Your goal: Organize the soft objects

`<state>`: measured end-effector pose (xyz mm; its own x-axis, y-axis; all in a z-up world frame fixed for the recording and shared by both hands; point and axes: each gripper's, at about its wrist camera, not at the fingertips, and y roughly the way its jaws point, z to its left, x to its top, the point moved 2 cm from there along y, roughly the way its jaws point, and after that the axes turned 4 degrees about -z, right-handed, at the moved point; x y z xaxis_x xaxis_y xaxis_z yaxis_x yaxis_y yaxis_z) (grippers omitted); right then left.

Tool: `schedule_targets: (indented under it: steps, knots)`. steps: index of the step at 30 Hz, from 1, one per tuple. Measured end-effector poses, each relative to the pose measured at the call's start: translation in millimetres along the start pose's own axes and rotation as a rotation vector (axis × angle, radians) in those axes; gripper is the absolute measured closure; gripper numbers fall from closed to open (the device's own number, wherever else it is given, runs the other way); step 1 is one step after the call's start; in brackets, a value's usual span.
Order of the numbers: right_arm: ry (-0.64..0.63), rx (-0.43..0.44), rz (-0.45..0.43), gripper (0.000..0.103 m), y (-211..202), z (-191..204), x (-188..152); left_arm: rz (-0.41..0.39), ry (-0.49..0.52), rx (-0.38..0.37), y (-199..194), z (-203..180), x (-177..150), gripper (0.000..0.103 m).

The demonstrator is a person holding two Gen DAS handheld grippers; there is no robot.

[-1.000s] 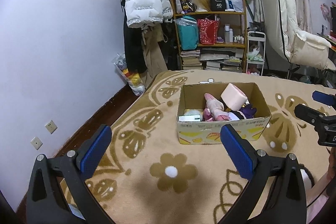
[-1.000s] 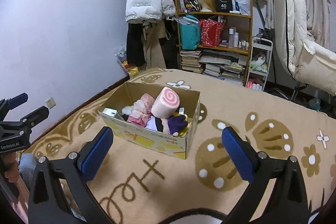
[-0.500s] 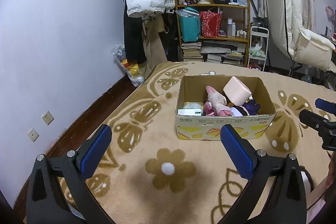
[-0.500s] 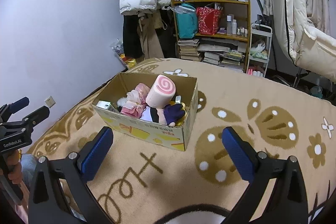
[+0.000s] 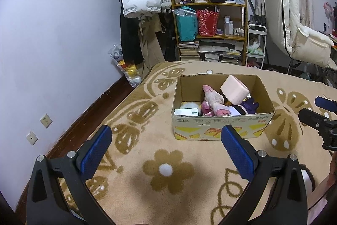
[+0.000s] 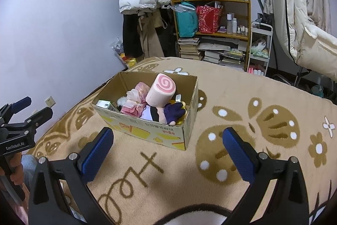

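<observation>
Tongs first: in the left wrist view the left tongs [image 5: 166, 141] are spread wide with nothing between the blue pads, hovering over the flower-pattern blanket [image 5: 168, 170] just short of the cardboard box [image 5: 221, 128]. Inside the box I can see a pink doll [image 5: 212, 101], a pink block-shaped plush [image 5: 234, 91] leaning toward the far right corner, something purple [image 5: 250, 104] near the right wall and a small white carton [image 5: 186, 112] at the near left corner. Right of the box, the right tongs [image 5: 316, 113] poke into frame — gapped apart, empty.

Right wrist view: the right tongs [image 6: 167, 141] are wide open too, holding nothing, with the box [image 6: 160, 132] just ahead of them. From here the block turns out to be a swirl-roll plush [image 6: 162, 90] — standing tilted on the pile. Left of the box, the left tongs [image 6: 27, 109] are parted and empty.

Progress-wise, my guess: the soft stuff I can see is all in the box, and no loose plush shows on the blanket around it. So it's either nearly done or hasn't really started (if they're meant to come out and get sorted) — can't tell which.
</observation>
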<state>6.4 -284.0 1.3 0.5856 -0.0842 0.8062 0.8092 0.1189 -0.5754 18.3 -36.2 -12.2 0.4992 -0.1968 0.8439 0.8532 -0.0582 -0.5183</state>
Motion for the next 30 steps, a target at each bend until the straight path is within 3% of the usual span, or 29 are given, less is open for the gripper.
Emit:
schedule_targets:
  steps: [30]
  knots:
    - [-0.005,-0.01,-0.018,0.0,-0.2,0.3,-4.9,0.0,-0.024,0.008,1.5,4.0,-1.4,0.001]
